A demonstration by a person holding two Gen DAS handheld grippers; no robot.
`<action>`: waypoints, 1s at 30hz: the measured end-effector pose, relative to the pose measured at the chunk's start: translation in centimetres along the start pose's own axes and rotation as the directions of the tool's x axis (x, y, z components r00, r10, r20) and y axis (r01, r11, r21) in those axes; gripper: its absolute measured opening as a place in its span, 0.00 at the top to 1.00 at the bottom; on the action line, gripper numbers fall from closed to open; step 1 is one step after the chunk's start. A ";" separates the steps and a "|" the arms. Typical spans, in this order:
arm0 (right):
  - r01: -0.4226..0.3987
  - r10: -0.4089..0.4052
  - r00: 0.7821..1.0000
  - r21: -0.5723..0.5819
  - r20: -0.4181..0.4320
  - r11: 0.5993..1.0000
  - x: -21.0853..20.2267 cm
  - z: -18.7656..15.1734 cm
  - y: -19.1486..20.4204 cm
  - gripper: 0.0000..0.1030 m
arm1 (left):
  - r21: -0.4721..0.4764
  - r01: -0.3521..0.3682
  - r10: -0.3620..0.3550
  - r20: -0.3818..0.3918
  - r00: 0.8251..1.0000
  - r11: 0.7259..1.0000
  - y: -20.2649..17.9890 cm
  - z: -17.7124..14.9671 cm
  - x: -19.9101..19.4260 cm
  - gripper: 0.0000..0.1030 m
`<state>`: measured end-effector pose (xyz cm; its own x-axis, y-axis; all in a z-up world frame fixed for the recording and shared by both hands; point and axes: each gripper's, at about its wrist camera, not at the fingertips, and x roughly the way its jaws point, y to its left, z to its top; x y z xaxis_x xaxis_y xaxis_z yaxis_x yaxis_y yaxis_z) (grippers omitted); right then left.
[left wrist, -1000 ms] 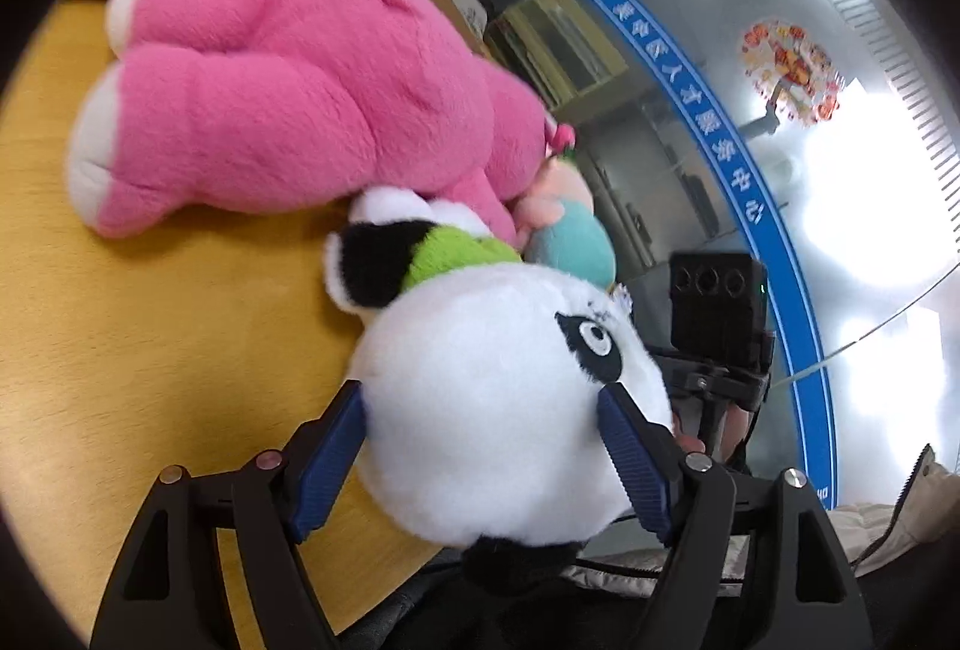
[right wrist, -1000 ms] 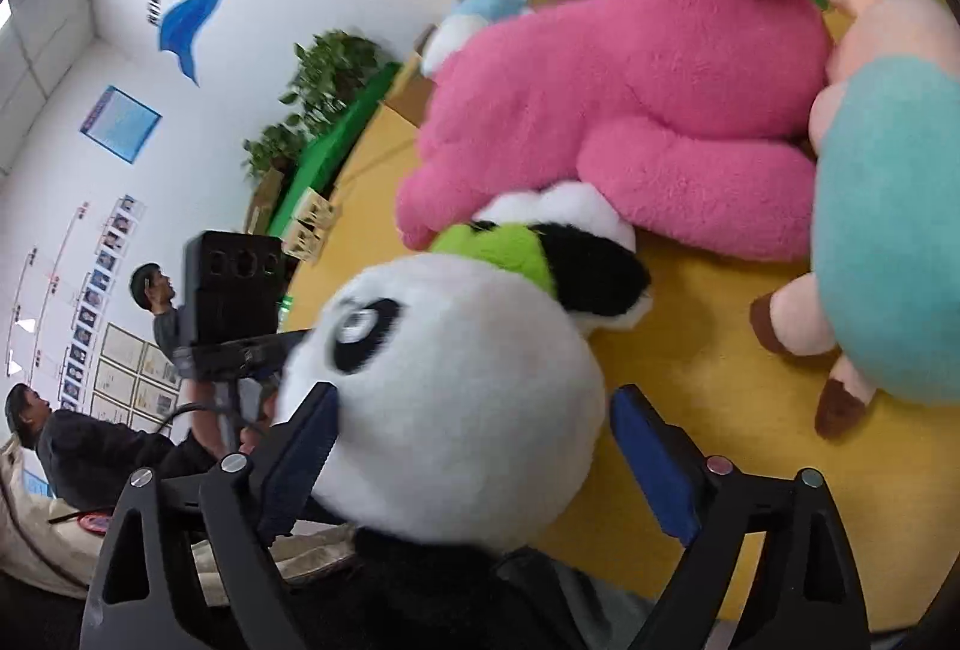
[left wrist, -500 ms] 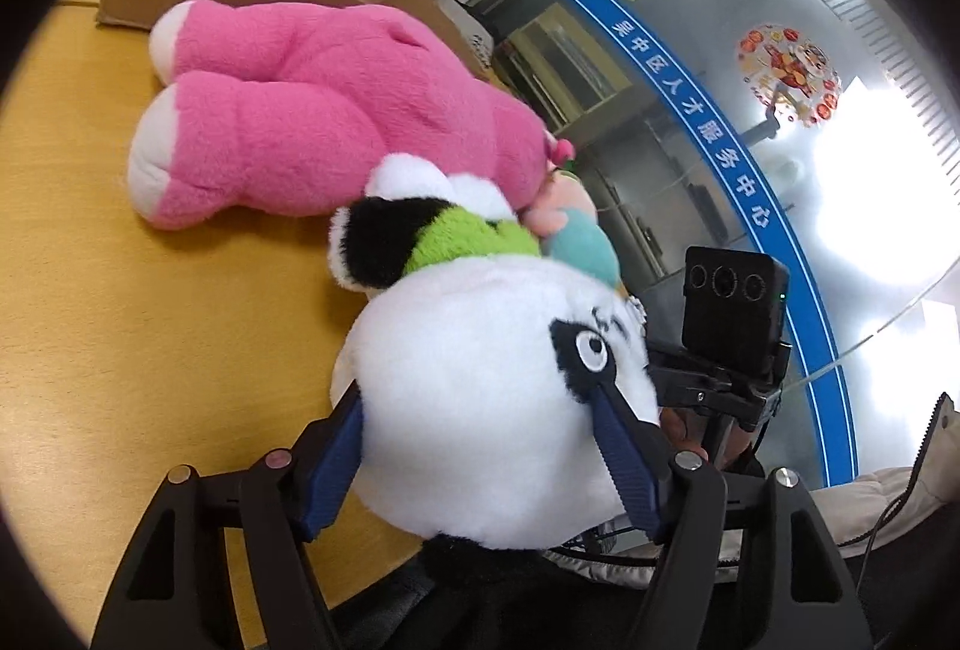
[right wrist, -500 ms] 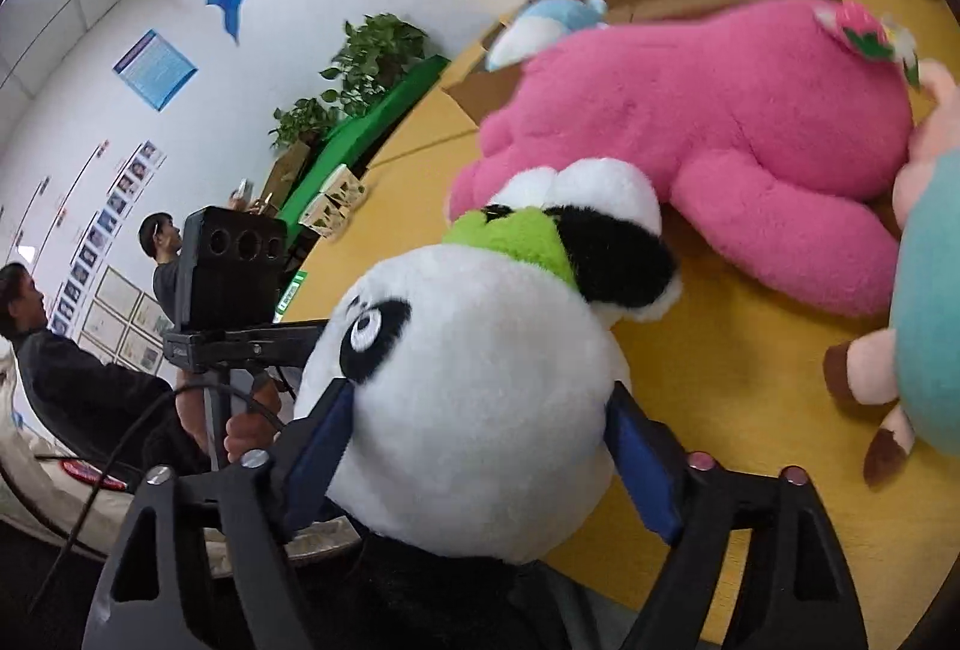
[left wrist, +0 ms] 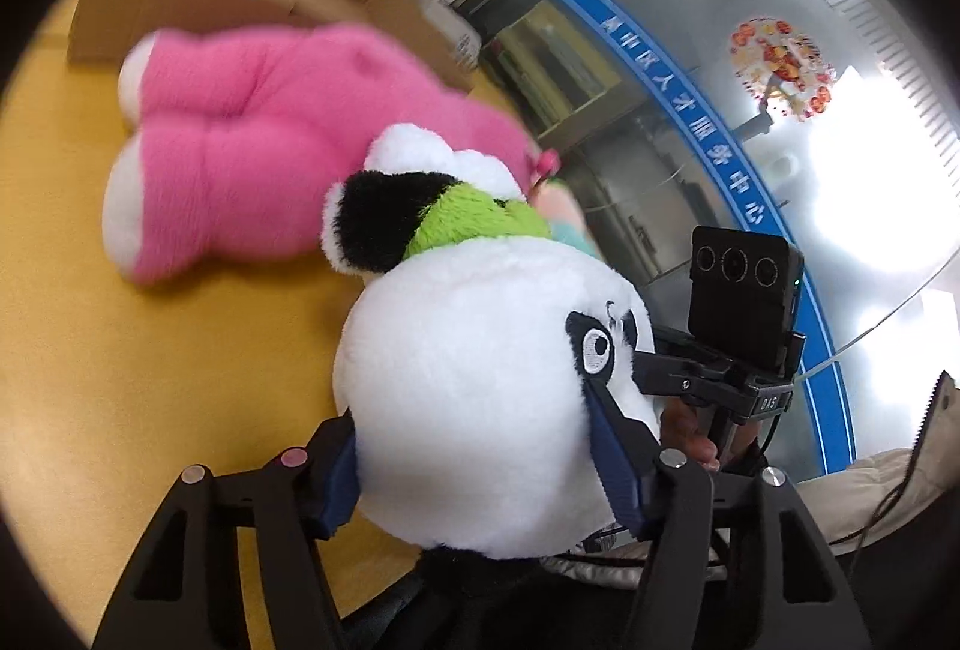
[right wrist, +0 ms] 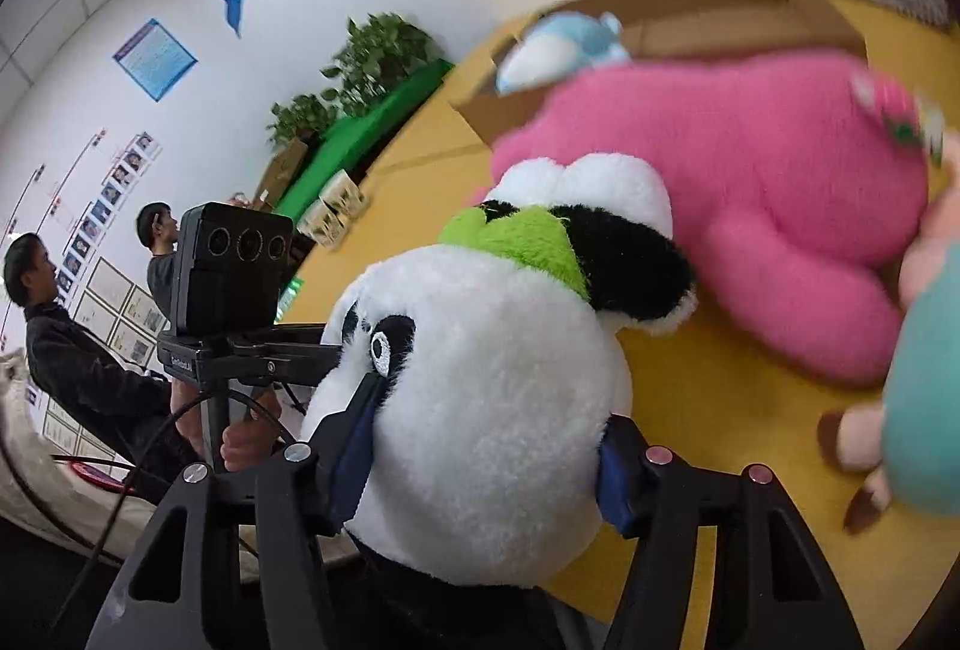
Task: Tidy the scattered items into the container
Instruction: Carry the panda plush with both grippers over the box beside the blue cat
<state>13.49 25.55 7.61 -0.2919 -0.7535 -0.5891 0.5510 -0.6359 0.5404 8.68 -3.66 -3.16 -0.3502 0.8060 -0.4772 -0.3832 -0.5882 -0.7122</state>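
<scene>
Above the counter (left wrist: 120, 350), you are squeezing the panda (left wrist: 480, 398) with both claws, left claw (left wrist: 480, 470) and right claw (right wrist: 480, 476) closing on its head, near the box (right wrist: 720, 14).

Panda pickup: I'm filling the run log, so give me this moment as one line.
phase: lifting | left gripper: closing on panda | right gripper: closing on panda | box: behind pink plush

black fingers (left wrist: 672, 500) (blue pads), silver screws
</scene>
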 end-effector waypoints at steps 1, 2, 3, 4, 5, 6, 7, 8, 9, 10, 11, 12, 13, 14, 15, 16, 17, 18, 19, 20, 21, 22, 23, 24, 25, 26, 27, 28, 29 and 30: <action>-0.002 0.003 1.000 -0.022 0.025 1.000 -0.8 1.1 0.4 0.36 | 0.031 -0.005 0.004 0.017 1.000 1.000 -0.8 1.4 -0.5 0.37; 0.001 0.002 0.999 -0.048 0.046 0.999 -1.5 2.6 0.6 0.36 | 0.060 -0.010 0.008 0.034 0.999 0.998 -1.6 2.9 -1.1 0.37; 0.007 -0.001 0.998 -0.078 0.067 0.997 -2.1 4.6 0.8 0.36 | 0.094 -0.020 0.016 0.049 0.999 0.995 -2.1 5.0 -1.4 0.37; 0.014 -0.004 0.996 -0.108 0.089 0.994 -2.8 6.5 0.9 0.35 | 0.128 -0.032 0.024 0.065 0.998 0.991 -2.5 7.1 -1.6 0.37; 0.026 -0.011 0.994 -0.141 0.104 0.990 -3.1 8.6 0.9 0.35 | 0.153 -0.044 0.033 0.074 0.997 0.987 -2.5 9.1 -1.7 0.37; 0.043 -0.023 0.993 -0.175 0.115 0.984 -3.1 10.8 0.8 0.35 | 0.176 -0.058 0.044 0.085 0.995 0.983 -2.3 11.3 -1.6 0.37; 0.056 -0.031 0.992 -0.202 0.123 0.978 -3.1 12.8 0.6 0.35 | 0.191 -0.071 0.053 0.098 0.994 0.979 -1.9 13.7 -1.5 0.37; 0.064 -0.037 0.991 -0.220 0.128 0.973 -3.0 14.8 0.1 0.35 | 0.203 -0.083 0.062 0.110 0.992 0.976 -1.4 16.0 -1.3 0.37; 0.071 -0.042 0.991 -0.233 0.130 0.970 -2.6 17.1 -0.6 0.35 | 0.215 -0.095 0.070 0.123 0.990 0.972 -0.9 18.3 -1.1 0.37; 0.077 -0.047 0.990 -0.244 0.130 0.967 -2.1 19.5 -1.5 0.35 | 0.219 -0.112 0.085 0.131 0.988 0.969 0.3 21.0 -0.6 0.37; 0.084 -0.053 0.991 -0.251 0.126 0.964 -1.5 21.7 -2.6 0.35 | 0.214 -0.123 0.096 0.133 0.986 0.969 1.5 22.9 -0.1 0.37; 0.092 -0.064 0.991 -0.256 0.117 0.962 -0.4 24.1 -4.0 0.34 | 0.201 -0.138 0.112 0.136 0.984 0.970 3.1 24.9 0.7 0.37; 0.098 -0.072 0.992 -0.259 0.107 0.961 0.7 26.0 -5.3 0.34 | 0.183 -0.149 0.126 0.134 0.983 0.972 4.7 26.5 1.6 0.37; 0.096 -0.075 0.993 -0.252 0.093 0.963 2.0 27.2 -6.7 0.34 | 0.165 -0.160 0.139 0.130 0.982 0.973 6.3 27.9 2.4 0.37; 0.091 -0.076 0.995 -0.236 0.071 0.967 3.4 28.5 -8.4 0.34 | 0.139 -0.168 0.152 0.116 0.982 0.976 8.1 28.8 3.5 0.37; 0.085 -0.076 0.996 -0.219 0.051 0.972 4.9 29.4 -10.0 0.34 | 0.112 -0.175 0.164 0.099 0.981 0.978 10.0 29.5 4.6 0.37; 0.082 -0.078 0.997 -0.201 0.026 0.976 6.5 29.8 -11.6 0.34 | 0.084 -0.182 0.175 0.082 0.981 0.980 11.8 30.3 5.7 0.37; 0.080 -0.083 0.997 -0.182 -0.004 0.980 8.2 29.9 -13.3 0.34 | 0.052 -0.194 0.191 0.052 0.980 0.980 13.7 30.5 7.0 0.37; 0.081 -0.088 0.995 -0.158 -0.039 0.984 9.9 29.7 -15.0 0.34 | 0.029 -0.211 0.211 0.026 0.977 0.977 15.2 30.3 8.1 0.37; 0.082 -0.092 0.993 -0.140 -0.069 0.987 11.2 29.3 -16.2 0.34 | 0.014 -0.237 0.237 -0.002 0.972 0.971 16.3 30.0 9.2 0.39; 0.084 -0.097 0.990 -0.123 -0.102 0.989 12.4 28.8 -17.3 0.34 | 0.013 -0.267 0.267 -0.027 0.963 0.964 17.1 29.5 10.1 0.39; 0.088 -0.102 0.986 -0.112 -0.130 0.990 13.5 28.2 -18.0 0.34 | 0.025 -0.300 0.301 -0.048 0.952 0.954 17.5 29.1 10.9 0.42; 0.091 -0.106 0.982 -0.104 -0.155 0.990 14.4 27.7 -18.5 0.34 | 0.040 -0.325 0.326 -0.057 0.943 0.945 17.5 28.9 11.3 0.43; 0.088 -0.103 0.980 -0.095 -0.169 0.992 14.9 27.3 -18.8 0.33 | 0.058 -0.344 0.347 -0.057 0.936 0.937 17.2 28.8 11.4 0.43; 0.081 -0.096 0.980 -0.090 -0.172 0.993 14.8 27.2 -18.9 0.33 | 0.052 -0.345 0.348 -0.056 0.936 0.937 17.0 28.7 11.4 0.43; 0.076 -0.089 0.981 -0.085 -0.175 0.994 14.5 27.3 -18.8 0.33 | 0.041 -0.342 0.344 -0.056 0.937 0.939 16.7 28.7 11.3 0.44; 0.074 -0.087 0.980 -0.080 -0.180 0.994 14.3 27.3 -18.7 0.33 | 0.048 -0.341 0.344 -0.058 0.937 0.939 16.3 28.5 11.2 0.45; 0.078 -0.090 0.978 -0.074 -0.187 0.994 14.0 27.2 -18.6 0.33 | 0.059 -0.341 0.344 -0.061 0.937 0.938 15.8 28.2 11.2 0.46; 0.081 -0.094 0.977 -0.071 -0.191 0.994 13.8 27.0 -18.4 0.33 | 0.088 -0.334 0.340 -0.071 0.938 0.938 15.1 27.7 11.3 0.47; 0.084 -0.096 0.976 -0.071 -0.194 0.994 13.7 26.8 -18.2 0.33 | 0.121 -0.325 0.336 -0.082 0.938 0.938 14.4 27.2 11.5 0.48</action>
<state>-21.52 22.39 5.83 -0.1860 -0.6421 -0.7437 0.5785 -0.6833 0.4453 -24.15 -4.71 -4.89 -0.3876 0.5642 -0.7290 -0.3489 -0.8218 -0.4504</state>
